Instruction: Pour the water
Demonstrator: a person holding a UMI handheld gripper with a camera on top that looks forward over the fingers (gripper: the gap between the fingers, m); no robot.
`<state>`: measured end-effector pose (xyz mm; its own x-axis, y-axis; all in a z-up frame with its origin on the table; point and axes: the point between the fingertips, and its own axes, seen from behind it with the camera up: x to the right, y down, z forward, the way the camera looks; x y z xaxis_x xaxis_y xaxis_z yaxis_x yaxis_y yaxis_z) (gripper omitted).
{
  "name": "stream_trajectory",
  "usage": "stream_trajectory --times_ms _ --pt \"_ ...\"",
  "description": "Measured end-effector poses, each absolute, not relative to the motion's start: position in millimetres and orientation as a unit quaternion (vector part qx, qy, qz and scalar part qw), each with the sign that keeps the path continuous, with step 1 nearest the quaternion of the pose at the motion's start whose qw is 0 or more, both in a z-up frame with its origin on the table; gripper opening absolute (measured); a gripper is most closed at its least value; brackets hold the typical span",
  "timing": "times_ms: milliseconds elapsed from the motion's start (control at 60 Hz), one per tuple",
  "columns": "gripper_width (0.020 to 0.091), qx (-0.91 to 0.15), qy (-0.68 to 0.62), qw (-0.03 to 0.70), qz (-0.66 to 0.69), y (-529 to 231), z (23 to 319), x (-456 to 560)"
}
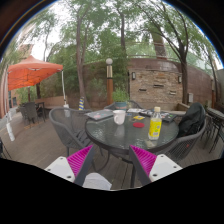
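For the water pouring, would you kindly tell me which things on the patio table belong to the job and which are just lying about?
Job: yellow bottle, white cup, open gripper.
Lying about: black bag, papers, red item, orange umbrella, chairs.

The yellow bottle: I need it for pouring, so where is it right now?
In the gripper view, the yellow bottle stands on the round glass table, beyond the open hand-held gripper, right of the white cup and beside a black bag.

An outdoor patio: round glass table [118, 133], metal chairs [68, 128], orange umbrella [34, 72], trees [95, 30], stone wall [155, 82].
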<state>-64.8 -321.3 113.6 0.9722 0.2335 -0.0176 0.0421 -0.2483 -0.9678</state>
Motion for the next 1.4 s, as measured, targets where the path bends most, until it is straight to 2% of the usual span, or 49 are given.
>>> stream_trajectory --times_ms 200,367,617,933,1000,1033,1067,1217,1350,1400 --pt "0.0801 -0.789 -0.076 0.606 0.069 -305.9 109.5 -43.5" --pt "0.0798 -0.781 -0.072 0.619 0.046 -272.1 119.3 6.3" --pt "0.0806 -0.760 -0.051 0.648 -0.017 -154.5 124.9 86.2" --pt "0.0805 -0.748 -0.002 0.664 -0.012 -23.0 94.0 121.3" --pt "0.0758 -0.749 0.001 0.663 -0.009 -3.6 89.4 121.7" --pt "0.0654 -0.751 0.006 0.660 -0.010 4.1 85.2 124.2" --pt "0.0491 -0.754 0.013 0.657 -0.006 8.0 81.6 123.0" --pt "0.0476 -0.737 0.029 0.675 -0.018 2.0 83.7 126.0" --pt "0.0401 -0.737 0.033 0.675 -0.017 -1.3 81.9 129.3" --pt "0.0373 -0.736 0.020 0.676 -0.025 -1.6 91.2 129.9"
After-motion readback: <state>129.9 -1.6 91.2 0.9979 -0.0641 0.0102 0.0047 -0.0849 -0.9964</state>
